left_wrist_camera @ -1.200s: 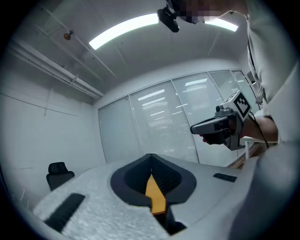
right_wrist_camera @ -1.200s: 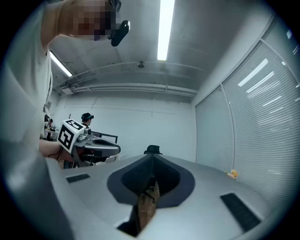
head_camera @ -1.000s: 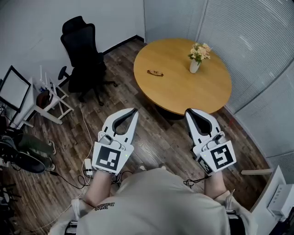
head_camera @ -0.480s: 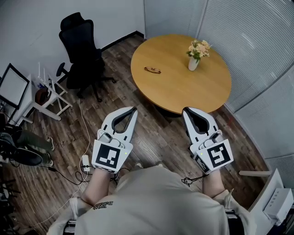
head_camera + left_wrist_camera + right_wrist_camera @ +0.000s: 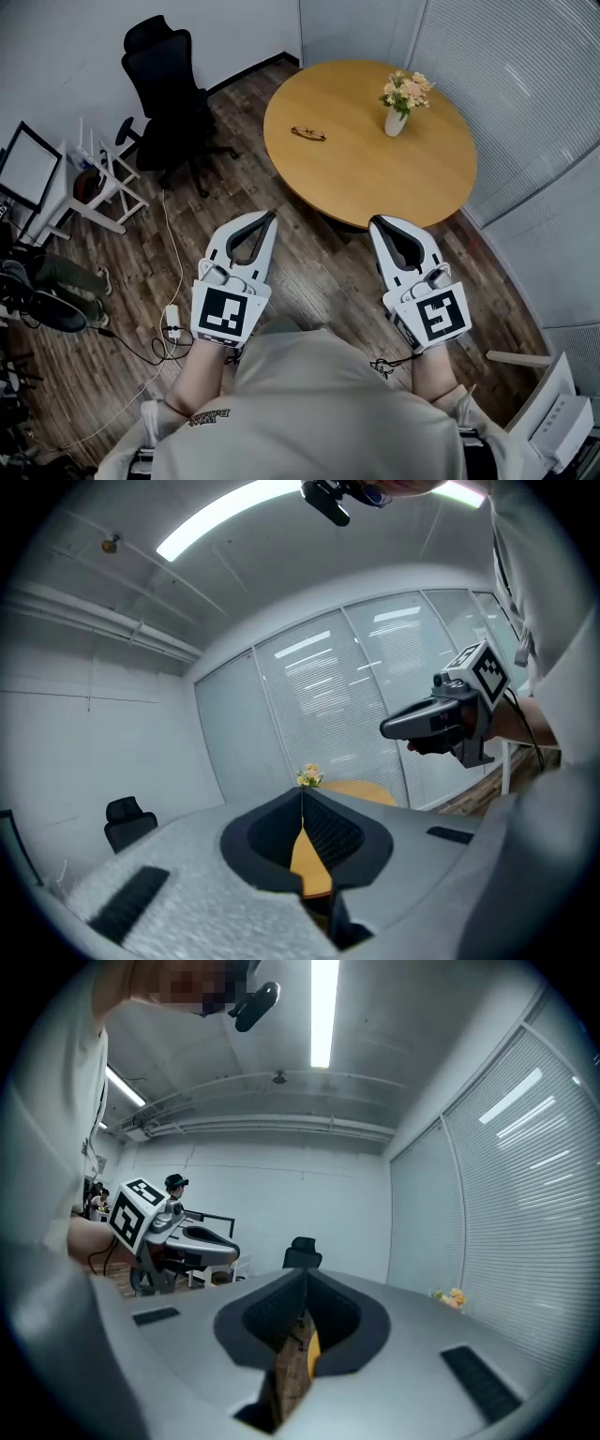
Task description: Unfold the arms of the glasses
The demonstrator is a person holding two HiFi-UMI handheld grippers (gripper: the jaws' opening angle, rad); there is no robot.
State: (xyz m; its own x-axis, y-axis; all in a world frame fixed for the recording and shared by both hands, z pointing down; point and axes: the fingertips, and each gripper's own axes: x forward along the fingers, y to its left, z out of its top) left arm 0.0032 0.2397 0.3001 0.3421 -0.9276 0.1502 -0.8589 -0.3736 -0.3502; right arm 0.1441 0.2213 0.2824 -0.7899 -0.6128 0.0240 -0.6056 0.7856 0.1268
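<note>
A pair of folded glasses (image 5: 308, 134) lies on the round wooden table (image 5: 375, 178), toward its far left side. Both grippers hover well short of the table, over the wood floor in front of the person. My left gripper (image 5: 270, 215) is shut, its tips meeting, with nothing held. My right gripper (image 5: 375, 223) is shut and empty too. In the left gripper view the jaws of that left gripper (image 5: 302, 792) meet at a point aimed toward the table; the right gripper (image 5: 441, 719) shows at the right. In the right gripper view the right gripper's (image 5: 305, 1275) tips touch.
A small vase of flowers (image 5: 400, 101) stands on the table's far right. A black office chair (image 5: 169, 94) is left of the table. A white stand (image 5: 98, 178), a monitor (image 5: 28, 169) and floor cables (image 5: 164, 323) sit at the left. Blinds-covered glass walls (image 5: 525, 94) curve round the right.
Both grippers have moved forward toward the table and a little lower. The table and glasses sit slightly higher in the head view. Both stay shut.
</note>
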